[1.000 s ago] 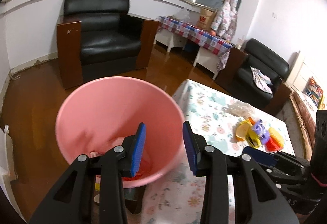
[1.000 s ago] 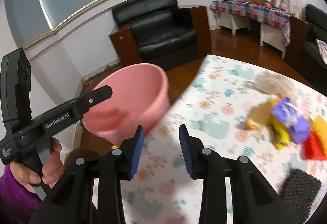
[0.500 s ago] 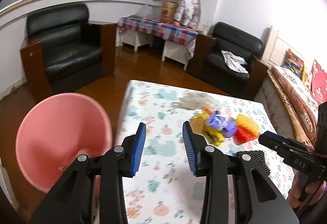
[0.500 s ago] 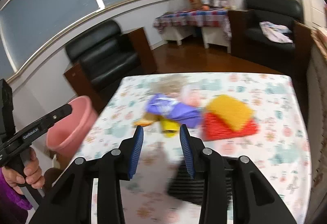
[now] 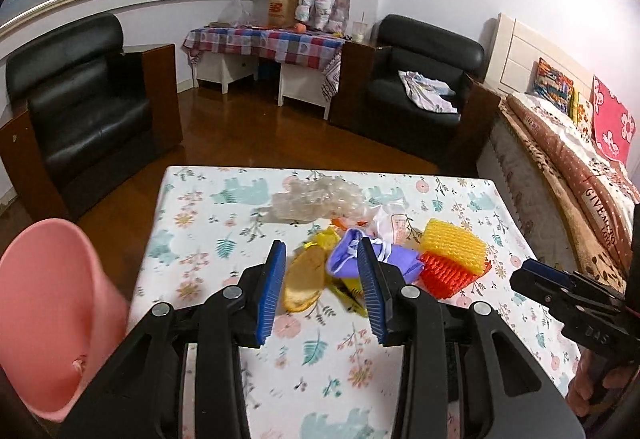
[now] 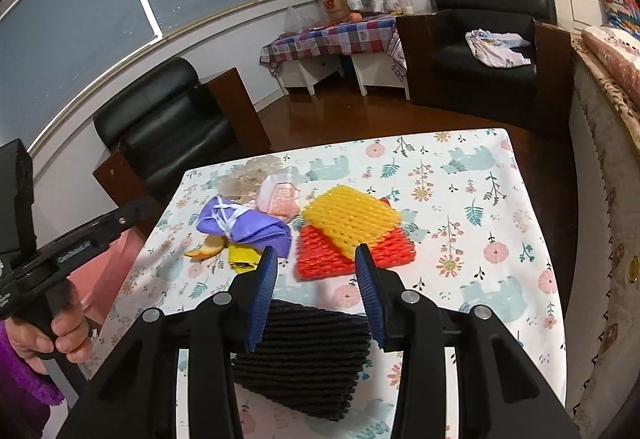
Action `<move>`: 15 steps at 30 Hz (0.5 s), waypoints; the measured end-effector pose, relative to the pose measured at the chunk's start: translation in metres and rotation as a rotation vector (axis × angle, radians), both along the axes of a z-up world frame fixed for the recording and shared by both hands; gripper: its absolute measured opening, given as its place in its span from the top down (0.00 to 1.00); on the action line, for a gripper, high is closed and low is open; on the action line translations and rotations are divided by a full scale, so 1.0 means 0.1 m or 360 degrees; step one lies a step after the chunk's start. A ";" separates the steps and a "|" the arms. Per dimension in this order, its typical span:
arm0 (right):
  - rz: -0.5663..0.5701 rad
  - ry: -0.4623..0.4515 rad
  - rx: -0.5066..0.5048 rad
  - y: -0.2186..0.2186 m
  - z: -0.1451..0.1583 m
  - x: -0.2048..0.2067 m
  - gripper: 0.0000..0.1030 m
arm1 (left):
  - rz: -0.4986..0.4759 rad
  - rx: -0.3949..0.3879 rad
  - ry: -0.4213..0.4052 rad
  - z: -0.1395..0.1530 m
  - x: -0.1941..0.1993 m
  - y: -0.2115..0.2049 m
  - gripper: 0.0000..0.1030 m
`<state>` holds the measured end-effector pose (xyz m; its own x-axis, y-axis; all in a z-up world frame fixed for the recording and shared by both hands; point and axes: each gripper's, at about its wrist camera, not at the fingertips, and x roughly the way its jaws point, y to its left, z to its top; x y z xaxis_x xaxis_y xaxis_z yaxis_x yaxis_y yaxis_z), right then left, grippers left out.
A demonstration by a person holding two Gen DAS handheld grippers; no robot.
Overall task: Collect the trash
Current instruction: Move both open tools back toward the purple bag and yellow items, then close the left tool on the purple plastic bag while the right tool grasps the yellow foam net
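Now over trash pile (image 5: 352, 259), bin (image 5: 44, 319) left behind | left claw (image 5: 322, 291) apart | right claw (image 6: 316, 295) widening, empty

We see bare worktop (image 6: 472, 207) open toward 2 o'clock of the right claw (image 6: 316, 279). At 12 the yellow foam net (image 6: 350, 221) lies on the red one (image 6: 352, 253); the black net (image 6: 304, 351) sits directly below. The pink bin (image 5: 48, 315) stands at the left claw's (image 5: 322, 289) 8 o'clock.

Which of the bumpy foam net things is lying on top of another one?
The yellow foam net. It rests on the red foam net, overlapping it. The black foam net lies apart on the flowery tablecloth, nearest the right gripper.
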<state>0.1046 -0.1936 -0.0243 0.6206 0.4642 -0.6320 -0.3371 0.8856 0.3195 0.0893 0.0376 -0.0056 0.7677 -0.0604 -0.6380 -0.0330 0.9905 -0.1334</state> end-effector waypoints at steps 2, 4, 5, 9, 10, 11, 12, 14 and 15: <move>0.0002 0.0001 -0.0001 0.01 -0.01 0.02 0.61 | -0.0005 -0.0001 0.0017 -0.06 0.07 -0.03 0.64; 0.0004 -0.0004 -0.0004 -0.01 -0.03 0.04 0.61 | -0.0015 0.0003 0.0030 -0.11 0.12 -0.07 0.64; 0.0006 -0.0005 -0.0004 -0.01 -0.03 0.05 0.61 | -0.0019 0.0009 0.0037 -0.13 0.15 -0.10 0.64; 0.0009 -0.0009 0.0000 -0.03 -0.06 0.12 0.61 | -0.0033 0.0021 0.0073 -0.23 0.23 -0.16 0.64; 0.0009 -0.0010 0.0003 -0.03 -0.06 0.13 0.60 | -0.0038 0.0020 0.0078 -0.25 0.26 -0.17 0.64; 0.0008 -0.0013 0.0008 -0.03 -0.06 0.16 0.60 | -0.0040 0.0021 0.0081 -0.27 0.28 -0.17 0.64; 0.0007 -0.0015 0.0011 -0.03 -0.06 0.18 0.60 | -0.0040 0.0022 0.0088 -0.29 0.31 -0.19 0.64; 0.0007 -0.0013 0.0013 0.00 -0.09 0.26 0.60 | -0.0043 0.0003 0.0111 -0.34 0.35 -0.19 0.66; 0.0009 -0.0008 0.0017 0.02 -0.10 0.29 0.60 | -0.0043 -0.0008 0.0120 -0.36 0.37 -0.20 0.75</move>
<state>0.1338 -0.1916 -0.0347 0.6211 0.4745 -0.6237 -0.3441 0.8802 0.3269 0.1263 0.0180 -0.0419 0.7156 -0.0837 -0.6935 -0.0162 0.9905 -0.1363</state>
